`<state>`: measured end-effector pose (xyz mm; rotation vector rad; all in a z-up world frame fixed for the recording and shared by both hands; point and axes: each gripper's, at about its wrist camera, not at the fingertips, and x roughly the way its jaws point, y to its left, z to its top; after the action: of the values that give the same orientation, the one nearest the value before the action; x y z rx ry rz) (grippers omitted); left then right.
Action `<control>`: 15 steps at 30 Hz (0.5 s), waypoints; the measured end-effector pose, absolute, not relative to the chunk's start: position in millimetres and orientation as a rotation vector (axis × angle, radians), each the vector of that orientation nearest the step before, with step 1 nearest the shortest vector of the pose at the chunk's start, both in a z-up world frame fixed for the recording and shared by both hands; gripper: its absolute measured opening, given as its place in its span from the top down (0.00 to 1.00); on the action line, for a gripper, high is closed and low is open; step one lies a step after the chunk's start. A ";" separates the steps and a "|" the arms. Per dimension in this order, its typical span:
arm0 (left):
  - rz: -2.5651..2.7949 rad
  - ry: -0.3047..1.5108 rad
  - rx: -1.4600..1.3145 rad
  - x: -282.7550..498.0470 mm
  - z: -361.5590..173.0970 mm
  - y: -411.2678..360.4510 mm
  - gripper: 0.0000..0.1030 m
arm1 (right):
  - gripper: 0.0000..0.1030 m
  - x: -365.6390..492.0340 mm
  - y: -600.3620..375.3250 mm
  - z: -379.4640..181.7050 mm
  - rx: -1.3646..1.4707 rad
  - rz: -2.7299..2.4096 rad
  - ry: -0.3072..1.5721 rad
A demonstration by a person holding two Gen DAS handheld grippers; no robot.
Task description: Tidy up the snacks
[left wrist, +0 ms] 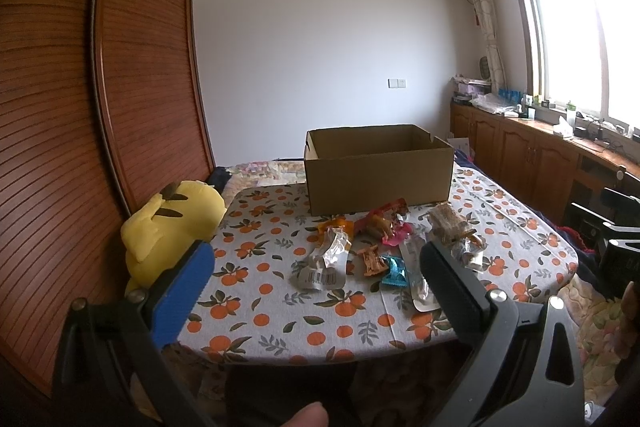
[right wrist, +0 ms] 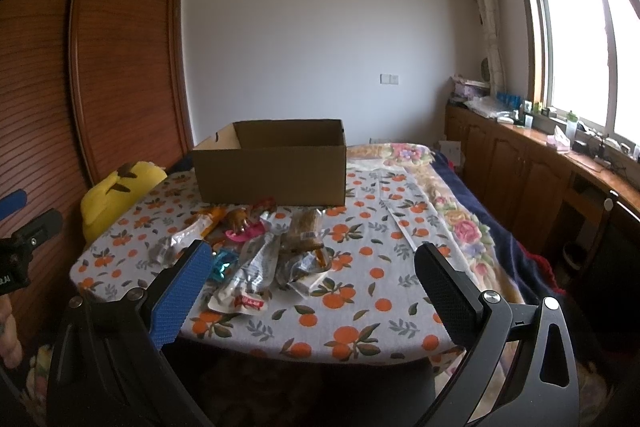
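An open cardboard box [left wrist: 378, 171] stands at the far side of a table with an orange-print cloth [left wrist: 280, 307]; it also shows in the right wrist view [right wrist: 272, 169]. Several snack packets lie in a heap in front of it: a silver pouch [left wrist: 326, 261], an orange packet [left wrist: 372, 259], a teal packet [left wrist: 394, 269], a pink-red packet [left wrist: 386, 223]. The right wrist view shows the heap [right wrist: 260, 251] too. My left gripper [left wrist: 316, 263] is open and empty, held before the near table edge. My right gripper [right wrist: 312, 263] is open and empty, likewise short of the snacks.
A yellow plush toy [left wrist: 168, 227] sits at the table's left edge, against a wooden wardrobe [left wrist: 120, 87]. Wooden cabinets [right wrist: 520, 171] run under the window on the right. A floral blanket [right wrist: 460, 219] lies right of the table.
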<state>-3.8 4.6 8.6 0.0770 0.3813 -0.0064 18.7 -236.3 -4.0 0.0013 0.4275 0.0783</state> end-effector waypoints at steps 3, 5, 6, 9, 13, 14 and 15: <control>-0.011 0.395 0.077 -1.7 5.0 5.4 0.00 | 0.00 19.3 -237.0 -7.8 0.000 0.082 0.432; -0.012 0.405 0.079 1.0 0.2 5.4 0.00 | 0.00 22.3 -237.5 -11.0 -0.004 0.085 0.441; -0.011 0.413 0.080 3.2 -2.2 5.8 0.00 | 0.00 24.0 -237.4 -12.7 -0.007 0.087 0.447; -0.014 0.437 0.081 12.5 -11.9 6.3 0.00 | 0.00 31.6 -237.5 -18.7 -0.002 0.093 0.469; -0.018 0.466 0.085 30.1 -23.0 8.4 0.00 | 0.00 43.5 -235.9 -30.8 -0.011 0.099 0.505; -0.021 0.469 0.084 33.5 -25.5 9.4 0.00 | 0.00 46.5 -235.0 -33.7 -0.016 0.100 0.514; -0.021 0.473 0.080 37.2 -28.4 10.9 0.00 | 0.00 50.4 -234.1 -37.8 -0.021 0.106 0.525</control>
<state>37.2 10.9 -28.4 0.0803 0.4726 -0.0209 50.4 -234.1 -37.8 -0.0210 0.5251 0.1062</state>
